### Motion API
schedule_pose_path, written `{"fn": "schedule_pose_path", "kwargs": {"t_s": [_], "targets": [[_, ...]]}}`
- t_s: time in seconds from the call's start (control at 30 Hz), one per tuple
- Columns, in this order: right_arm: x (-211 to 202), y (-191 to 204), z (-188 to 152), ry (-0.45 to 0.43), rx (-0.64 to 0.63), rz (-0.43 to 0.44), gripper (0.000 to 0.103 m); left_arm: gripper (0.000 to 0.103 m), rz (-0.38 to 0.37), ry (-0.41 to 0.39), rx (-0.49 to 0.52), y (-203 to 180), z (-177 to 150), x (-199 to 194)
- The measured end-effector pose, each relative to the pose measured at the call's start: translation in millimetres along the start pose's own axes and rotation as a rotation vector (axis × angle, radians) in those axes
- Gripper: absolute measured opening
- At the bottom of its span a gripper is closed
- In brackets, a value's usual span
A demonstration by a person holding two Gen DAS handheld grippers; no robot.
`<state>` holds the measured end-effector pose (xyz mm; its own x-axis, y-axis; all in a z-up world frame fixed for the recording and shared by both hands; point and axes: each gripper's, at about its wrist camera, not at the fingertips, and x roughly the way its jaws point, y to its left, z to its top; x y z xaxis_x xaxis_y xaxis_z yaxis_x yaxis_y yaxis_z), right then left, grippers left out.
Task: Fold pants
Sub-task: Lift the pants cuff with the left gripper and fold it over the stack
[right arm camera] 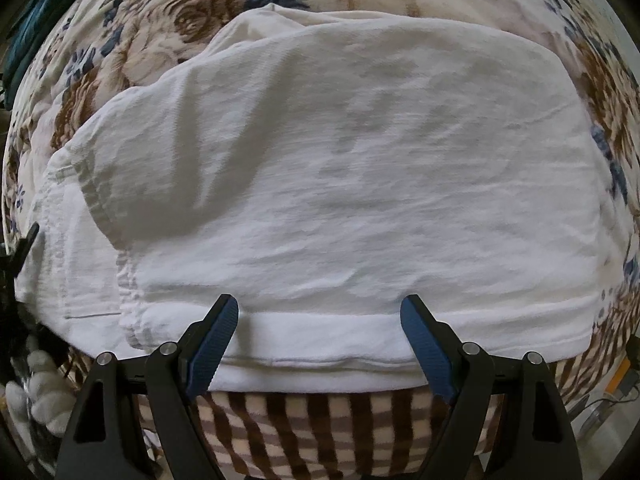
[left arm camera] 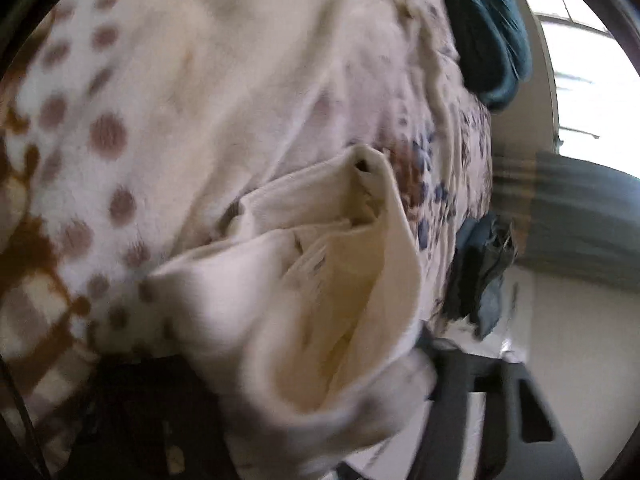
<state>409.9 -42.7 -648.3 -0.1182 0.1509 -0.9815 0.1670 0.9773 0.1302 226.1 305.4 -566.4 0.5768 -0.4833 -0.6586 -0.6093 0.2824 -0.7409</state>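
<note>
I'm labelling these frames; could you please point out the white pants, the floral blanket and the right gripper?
white pants [right arm camera: 340,168], right wrist view, middle of the spread fabric.
floral blanket [right arm camera: 192,20], right wrist view, brown rose print above the pants.
right gripper [right arm camera: 320,308], right wrist view, midway between its fingertips.

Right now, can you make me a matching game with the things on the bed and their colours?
Things:
1. pants
2. pads of the right hand-held gripper
3. checked blanket
4. bundle of cloth at the top edge

Colours:
A. teal
B. white
C. brown and cream
D. blue

Pairs: 1-B, 2-D, 3-C, 4-A
</note>
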Motion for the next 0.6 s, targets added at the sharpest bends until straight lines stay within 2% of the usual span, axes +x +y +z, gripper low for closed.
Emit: {"fn": "schedule_pose_path", "kwargs": {"t_s": [0.07,0.1,0.13,0.2,0.27,0.33,0.47,0.6], "targets": [[2.5,-2.5,0.5,0.0,0.0,0.004,0.086,0.045,0.048,-0.006,0.09,-15.4,-5.3,-6.8],[3.6,-3.9,0.0,-0.001,0.0,0.005,0.086,0.045,0.08,0.004,0.12,-23.4,-8.8,-5.8],[5.1,-7.6,0.4,-0.001,-0.004,0.003,0.086,0.045,0.081,0.017,0.14,-29.4,-11.0,-4.5],[6.6,-10.8,2.3,-0.001,-0.015,-0.004,0.086,0.044,0.118,0.006,0.185,-38.8,-13.1,-4.4],[8.1,-9.5,5.9,0.004,-0.018,-0.003,0.086,0.03,0.139,0.004,0.222,-49.7,-12.4,0.7],[6.1,-17.8,8.4,0.003,-0.018,0.003,0.086,0.026,0.168,-0.007,0.248,-55.6,-13.8,-0.2],[4.4,-32.7,8.2,0.001,-0.018,0.016,0.086,0.02,0.172,-0.035,0.308,-66.9,-22.9,-0.8],[0.1,-43.7,7.8,-0.005,-0.025,0.029,0.086,0.019,0.156,-0.053,0.378,-91.7,-39.3,-7.1]]}}
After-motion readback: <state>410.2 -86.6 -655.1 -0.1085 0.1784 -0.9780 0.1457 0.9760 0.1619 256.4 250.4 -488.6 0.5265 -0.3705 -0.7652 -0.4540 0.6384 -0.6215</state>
